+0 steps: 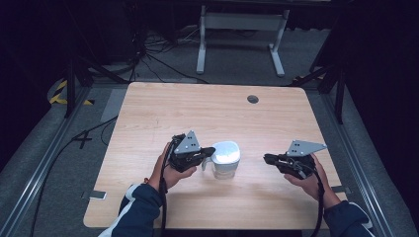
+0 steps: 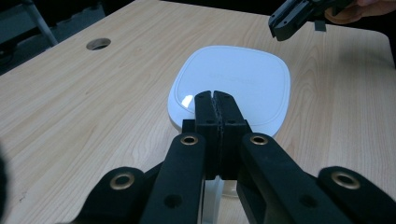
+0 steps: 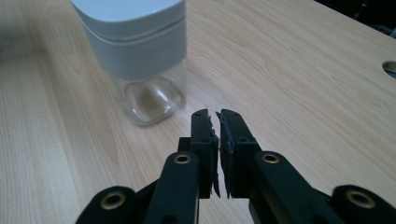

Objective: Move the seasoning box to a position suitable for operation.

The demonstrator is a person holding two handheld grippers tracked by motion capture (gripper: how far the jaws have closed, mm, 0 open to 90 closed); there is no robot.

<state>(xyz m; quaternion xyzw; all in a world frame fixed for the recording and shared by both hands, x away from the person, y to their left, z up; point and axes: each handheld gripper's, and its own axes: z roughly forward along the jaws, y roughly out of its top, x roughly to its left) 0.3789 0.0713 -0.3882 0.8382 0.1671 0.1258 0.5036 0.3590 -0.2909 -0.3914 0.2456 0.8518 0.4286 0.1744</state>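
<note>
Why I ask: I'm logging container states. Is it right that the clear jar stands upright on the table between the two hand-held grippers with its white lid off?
Not quite: the white lid is on the clear jar, as the right gripper view shows. The jar does stand upright on the table between the left hand-held gripper and the right hand-held gripper.

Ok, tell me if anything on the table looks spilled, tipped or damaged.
Nothing stands out. The clear jar stands upright on the table with its white lid seated level, and no spill shows around it.
</note>
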